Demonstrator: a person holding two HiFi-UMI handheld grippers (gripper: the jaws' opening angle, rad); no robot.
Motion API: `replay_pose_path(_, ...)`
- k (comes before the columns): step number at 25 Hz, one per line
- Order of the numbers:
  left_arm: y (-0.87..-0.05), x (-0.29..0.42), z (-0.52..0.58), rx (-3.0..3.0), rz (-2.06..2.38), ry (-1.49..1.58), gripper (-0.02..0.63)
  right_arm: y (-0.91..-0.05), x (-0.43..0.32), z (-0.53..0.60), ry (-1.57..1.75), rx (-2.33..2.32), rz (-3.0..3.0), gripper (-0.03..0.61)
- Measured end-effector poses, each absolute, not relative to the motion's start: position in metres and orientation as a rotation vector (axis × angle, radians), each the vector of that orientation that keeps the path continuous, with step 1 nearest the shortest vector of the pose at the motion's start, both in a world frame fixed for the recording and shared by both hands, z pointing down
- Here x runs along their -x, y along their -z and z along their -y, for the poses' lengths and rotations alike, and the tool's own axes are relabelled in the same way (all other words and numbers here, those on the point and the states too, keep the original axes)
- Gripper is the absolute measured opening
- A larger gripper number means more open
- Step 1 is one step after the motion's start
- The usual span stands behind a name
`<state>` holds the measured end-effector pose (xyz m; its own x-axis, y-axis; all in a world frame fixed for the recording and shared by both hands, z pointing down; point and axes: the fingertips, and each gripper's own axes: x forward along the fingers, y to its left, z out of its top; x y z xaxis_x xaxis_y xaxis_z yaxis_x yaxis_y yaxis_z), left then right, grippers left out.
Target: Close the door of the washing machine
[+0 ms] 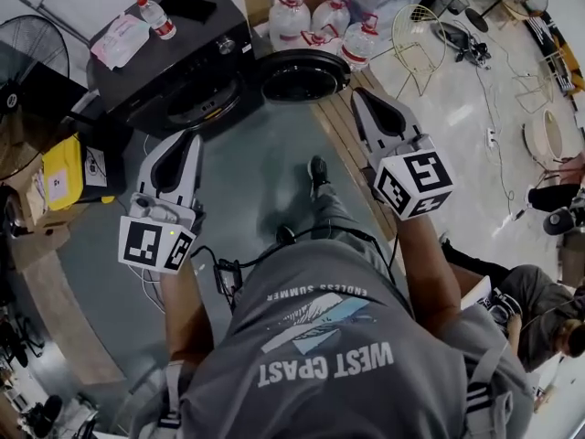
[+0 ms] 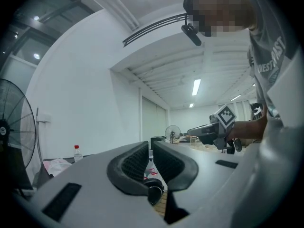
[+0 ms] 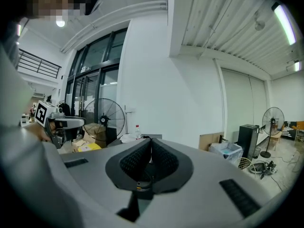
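The black washing machine (image 1: 174,62) stands at the top of the head view, its drum opening (image 1: 203,108) facing me. Its round door (image 1: 302,75) hangs swung open to the right. My left gripper (image 1: 190,138) is shut and empty, its tips just short of the drum opening. My right gripper (image 1: 359,93) is shut too, with its tips close beside the door's right rim; contact cannot be told. In the left gripper view the door (image 2: 154,192) shows low between the shut jaws, and the right gripper (image 2: 209,133) floats beyond. The right gripper view shows shut fingers (image 3: 164,158).
A water bottle (image 1: 157,18) and a bag lie on the machine's top. Several large water jugs (image 1: 320,18) stand behind the door, with a wire chair (image 1: 416,35) to their right. A floor fan (image 1: 32,53) stands left. A wooden strip (image 1: 343,131) runs under the right gripper. A seated person (image 1: 539,305) is at right.
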<state>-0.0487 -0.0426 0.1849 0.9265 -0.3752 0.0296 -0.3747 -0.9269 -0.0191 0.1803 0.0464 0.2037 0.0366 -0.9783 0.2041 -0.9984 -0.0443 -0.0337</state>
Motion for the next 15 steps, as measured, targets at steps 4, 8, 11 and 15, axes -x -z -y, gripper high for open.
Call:
replay_pose_path(4, -0.191, 0.036, 0.068, 3.061, -0.653, 0.079, 0.041, -0.214, -0.201, -0.012, -0.279, -2.143, 2.119, 0.029)
replay_pose_path(8, -0.202, 0.017, 0.099, 3.06, -0.706, 0.115, 0.042, -0.225, -0.222, 0.03, -0.296, -2.095, 2.157, 0.029)
replay_pose_path(11, -0.212, -0.001, 0.124, 3.067, -0.742, 0.138, 0.042, -0.235, -0.24, 0.061, -0.319, -2.056, 2.178, 0.029)
replay_pose_path(15, -0.222, -0.029, 0.158, 3.075, -0.766, 0.152, 0.041, -0.25, -0.265, 0.101, -0.347, -2.009, 2.191, 0.029)
